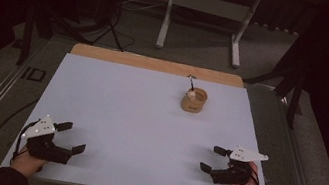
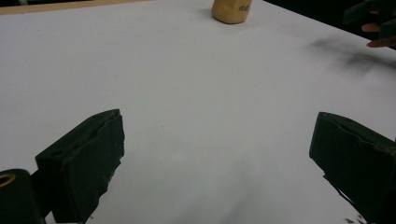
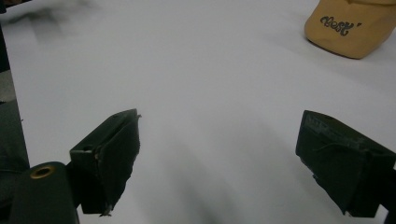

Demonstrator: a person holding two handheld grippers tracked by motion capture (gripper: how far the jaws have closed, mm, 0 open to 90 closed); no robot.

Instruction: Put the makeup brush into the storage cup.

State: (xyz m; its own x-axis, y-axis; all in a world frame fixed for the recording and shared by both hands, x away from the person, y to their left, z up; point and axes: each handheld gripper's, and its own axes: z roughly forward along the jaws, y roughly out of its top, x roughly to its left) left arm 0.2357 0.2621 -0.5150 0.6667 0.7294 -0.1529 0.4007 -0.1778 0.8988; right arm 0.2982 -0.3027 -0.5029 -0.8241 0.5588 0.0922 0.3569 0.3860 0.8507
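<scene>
One big white desk point(image 1: 138, 118) takes up most of the scene, with a strip of wood showing along its far edge. Both claws sit at the near edge, well apart: the left claw point(image 1: 71, 137) at the near left, the right claw point(image 1: 212, 158) at the near right, each with jaws spread wide and holding nothing. Smallest thing is the tan cup point(image 1: 194, 100) with "best" lettering, far right of centre, with a small white thing and a dark stick in it.

Small tan round wooden cup point(image 3: 353, 29): dark script lettering on side wall, reads roughly "Best"; exact word uncertain. No other legible text.
</scene>
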